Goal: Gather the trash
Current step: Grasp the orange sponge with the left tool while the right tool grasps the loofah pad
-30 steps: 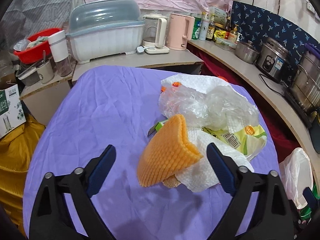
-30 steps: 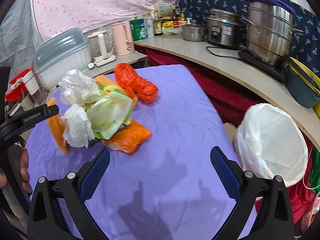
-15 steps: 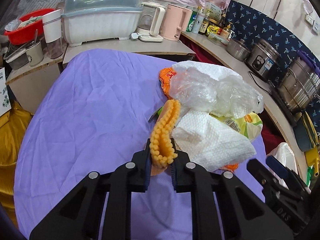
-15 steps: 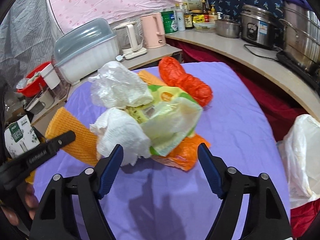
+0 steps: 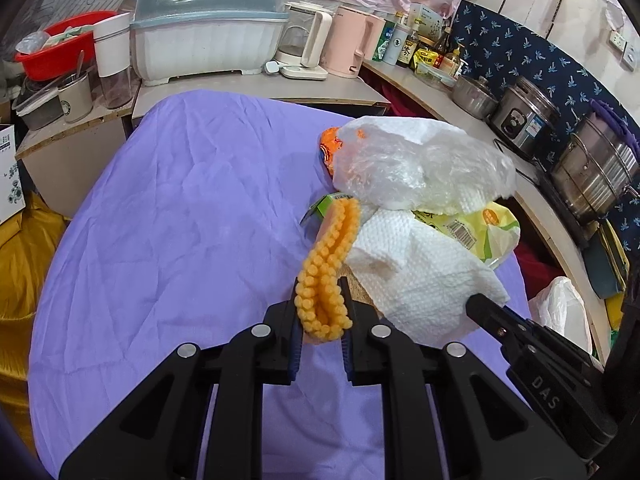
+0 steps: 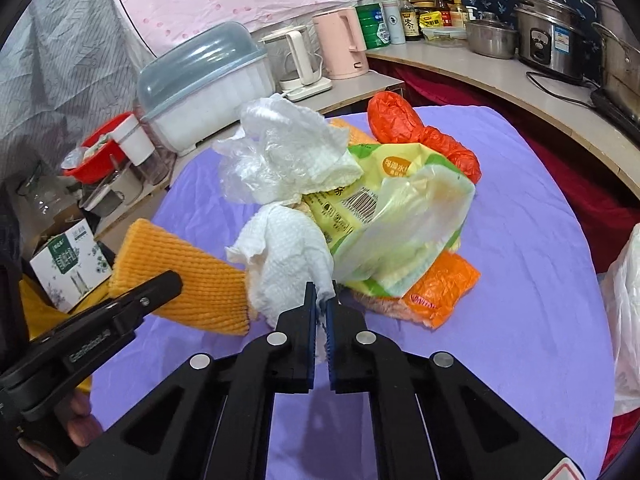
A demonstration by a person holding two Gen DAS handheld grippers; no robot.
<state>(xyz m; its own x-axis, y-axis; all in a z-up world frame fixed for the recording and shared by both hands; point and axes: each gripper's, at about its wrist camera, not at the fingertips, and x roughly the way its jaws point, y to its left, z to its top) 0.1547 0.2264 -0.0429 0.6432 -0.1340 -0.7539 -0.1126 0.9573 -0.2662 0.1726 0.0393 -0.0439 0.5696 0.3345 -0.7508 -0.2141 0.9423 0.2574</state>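
A heap of trash lies on the purple-covered table (image 5: 180,220). My left gripper (image 5: 322,292) is shut on a folded orange foam net (image 5: 332,248), squeezing its near end; the same orange foam net (image 6: 192,280) shows in the right wrist view. My right gripper (image 6: 320,296) has its jaws closing onto the lower corner of a white paper towel (image 6: 288,256), and the pads press on it. Behind the towel lie a yellow-green wrapper (image 6: 400,216), a crumpled clear plastic bag (image 6: 260,160), an orange wrapper (image 6: 440,280) and a red-orange bag (image 6: 400,120).
A bin lined with a white bag (image 6: 624,300) stands off the table's right edge. Past the far edge, a counter carries a dish-rack box (image 5: 208,32), kettles and bottles. Steel pots (image 5: 592,168) line the right counter. A person's hand (image 6: 76,428) holds the left gripper.
Both grippers moved in toward the heap and went from wide open to shut: the left took hold of the orange foam net first, then the right took the paper towel.
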